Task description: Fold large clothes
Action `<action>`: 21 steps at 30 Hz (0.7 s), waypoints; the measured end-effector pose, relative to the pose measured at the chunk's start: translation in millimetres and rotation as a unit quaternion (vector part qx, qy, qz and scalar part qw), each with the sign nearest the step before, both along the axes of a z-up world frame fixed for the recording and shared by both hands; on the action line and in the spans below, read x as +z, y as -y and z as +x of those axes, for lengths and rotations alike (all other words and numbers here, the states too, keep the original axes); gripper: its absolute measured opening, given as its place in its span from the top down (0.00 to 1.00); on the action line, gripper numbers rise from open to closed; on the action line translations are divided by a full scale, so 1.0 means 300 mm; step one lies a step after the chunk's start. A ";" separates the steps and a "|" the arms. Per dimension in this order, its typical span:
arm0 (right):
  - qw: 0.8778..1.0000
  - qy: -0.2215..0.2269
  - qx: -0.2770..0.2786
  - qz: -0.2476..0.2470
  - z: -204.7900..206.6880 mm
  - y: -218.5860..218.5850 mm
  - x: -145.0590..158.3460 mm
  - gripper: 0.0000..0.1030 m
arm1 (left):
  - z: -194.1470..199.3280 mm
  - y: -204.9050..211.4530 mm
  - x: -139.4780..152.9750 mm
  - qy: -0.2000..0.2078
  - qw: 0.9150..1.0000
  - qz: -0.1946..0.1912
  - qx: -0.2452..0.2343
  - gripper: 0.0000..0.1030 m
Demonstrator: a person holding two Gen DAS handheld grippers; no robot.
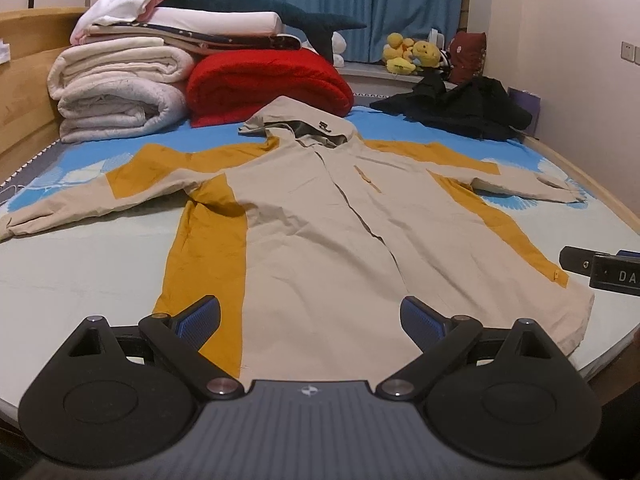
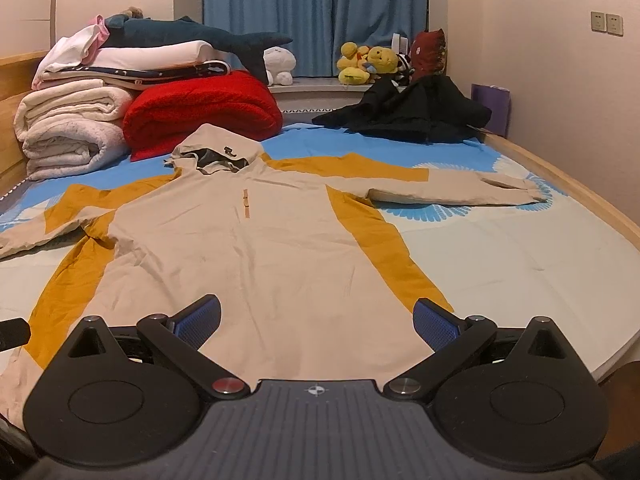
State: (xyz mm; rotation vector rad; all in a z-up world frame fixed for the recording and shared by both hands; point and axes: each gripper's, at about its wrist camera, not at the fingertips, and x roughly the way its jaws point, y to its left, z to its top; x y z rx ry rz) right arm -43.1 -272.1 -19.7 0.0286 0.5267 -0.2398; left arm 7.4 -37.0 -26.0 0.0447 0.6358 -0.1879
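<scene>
We see a wide bed with a blue and pale printed sheet (image 1: 100, 264) filling both views, wooden frame along its sides. Blue curtains (image 2: 316, 12) hang behind it. Spread flat on the sheet, front up, lies the large beige hooded jacket with mustard-yellow side and shoulder panels (image 1: 320, 216); both sleeves stretch out sideways, the hood points to the far end, the hem sits nearest us.

At the far left of the bed we see a stack of folded white blankets and bedding (image 1: 116, 80), a folded red fleece blanket (image 1: 268, 84) touching it on the right, and a dark teal plush shark (image 2: 192, 34) lying on top of the stack. At the far right, a crumpled black garment (image 2: 404, 112) lies on the sheet, well apart from the jacket. Yellow plush toys (image 2: 364, 64) sit on the sill behind it.

The left tongs (image 1: 310, 322) hover just over the hem, blue pads wide apart, gripping nothing. The right tongs (image 2: 316, 324) hover over the hem too, pads wide apart, nothing between them. In the left wrist view, the right tongs' black body shows at the right edge, just beside the jacket's right hem corner.
</scene>
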 end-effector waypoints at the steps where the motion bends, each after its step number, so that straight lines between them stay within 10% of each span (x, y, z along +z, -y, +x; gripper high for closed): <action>1: 1.000 -0.001 0.000 0.001 0.000 0.001 0.000 0.02 | -0.001 0.000 0.001 0.000 1.000 0.000 -0.001 0.05; 21: 1.000 -0.008 -0.002 0.004 0.009 -0.007 -0.011 0.02 | -0.012 0.008 0.007 0.008 1.000 -0.007 -0.009 0.05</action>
